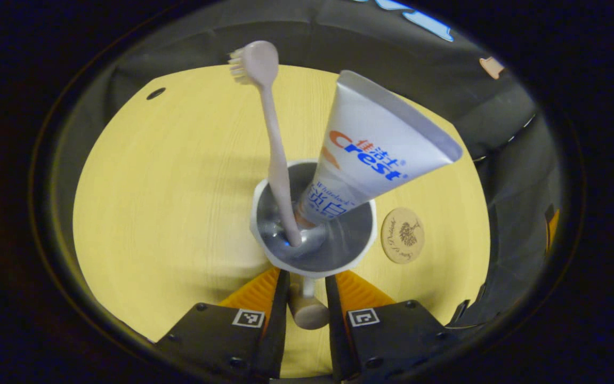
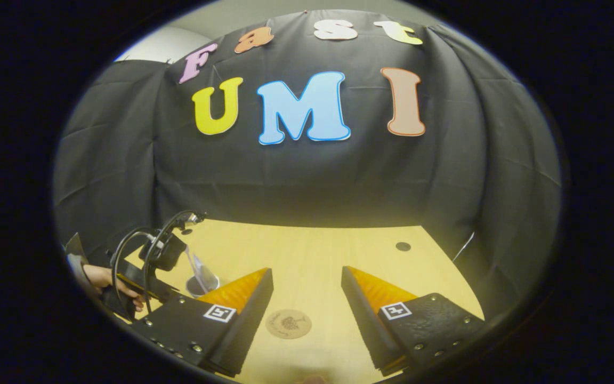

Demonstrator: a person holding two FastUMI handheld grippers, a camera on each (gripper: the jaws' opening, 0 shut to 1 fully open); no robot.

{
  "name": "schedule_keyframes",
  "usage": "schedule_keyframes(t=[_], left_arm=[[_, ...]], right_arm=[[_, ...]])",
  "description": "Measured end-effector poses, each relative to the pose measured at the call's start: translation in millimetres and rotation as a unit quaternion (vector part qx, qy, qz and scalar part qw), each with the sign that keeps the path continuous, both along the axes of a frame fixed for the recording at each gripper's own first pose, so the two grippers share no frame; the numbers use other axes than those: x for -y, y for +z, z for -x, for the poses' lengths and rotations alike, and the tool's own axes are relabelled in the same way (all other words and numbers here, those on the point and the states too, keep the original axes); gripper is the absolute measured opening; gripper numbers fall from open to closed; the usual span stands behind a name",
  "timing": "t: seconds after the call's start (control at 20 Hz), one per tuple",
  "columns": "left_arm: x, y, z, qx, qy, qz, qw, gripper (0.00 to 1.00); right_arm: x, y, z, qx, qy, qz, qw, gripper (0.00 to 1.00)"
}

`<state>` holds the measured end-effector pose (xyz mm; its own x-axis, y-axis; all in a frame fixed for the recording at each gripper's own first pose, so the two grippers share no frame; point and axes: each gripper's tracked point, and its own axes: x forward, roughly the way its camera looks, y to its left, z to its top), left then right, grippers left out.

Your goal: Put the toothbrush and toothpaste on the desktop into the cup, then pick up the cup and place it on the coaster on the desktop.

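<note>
Left gripper view: my left gripper clenched on cup handle, both fingers pressing it, bottom centre. Cup at frame centre over yellow desktop; can't tell if lifted or resting. Toothbrush stands in cup, head upper left of centre. Toothpaste leans in cup toward upper right. Coaster just right of cup, apart from it.

Right gripper view: my right gripper released, fingers spread wide, grasping nothing. Coaster between them, bottom centre. Left gripper with cup at lower left, hand behind.
</note>
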<state>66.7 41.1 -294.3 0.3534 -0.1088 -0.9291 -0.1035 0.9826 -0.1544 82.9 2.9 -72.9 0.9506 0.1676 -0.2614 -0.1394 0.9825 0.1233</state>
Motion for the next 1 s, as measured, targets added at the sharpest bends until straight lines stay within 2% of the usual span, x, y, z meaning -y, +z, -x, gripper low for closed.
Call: schedule_keyframes(t=[0.1,0.2,0.4,0.5,0.55,1.0], left_arm=[[-1,3,-2,0.003,-0.009,-0.019,1.0,0.41],[-2,3,-4,0.008,-0.021,-0.036,0.999,0.31],[4,1,-6,0.022,-0.029,-0.031,0.999,0.33],[9,2,-11,0.037,-0.015,-0.018,0.999,0.32],[12,3,-11,0.038,-0.017,-0.016,0.999,0.28],[53,3,-14,0.05,-0.05,-0.007,0.997,0.28]], right_arm=[[1,-1,2,-0.002,-0.001,0.0,1.0,0.83],[2,-2,2,-0.003,-0.003,-0.003,1.0,0.83],[4,-3,5,-0.004,-0.006,-0.002,1.0,0.84],[5,-4,4,-0.007,-0.006,-0.002,1.0,0.83],[6,-6,5,-0.009,-0.006,-0.003,1.0,0.84],[19,-7,9,-0.009,-0.016,0.0,1.0,0.83]])
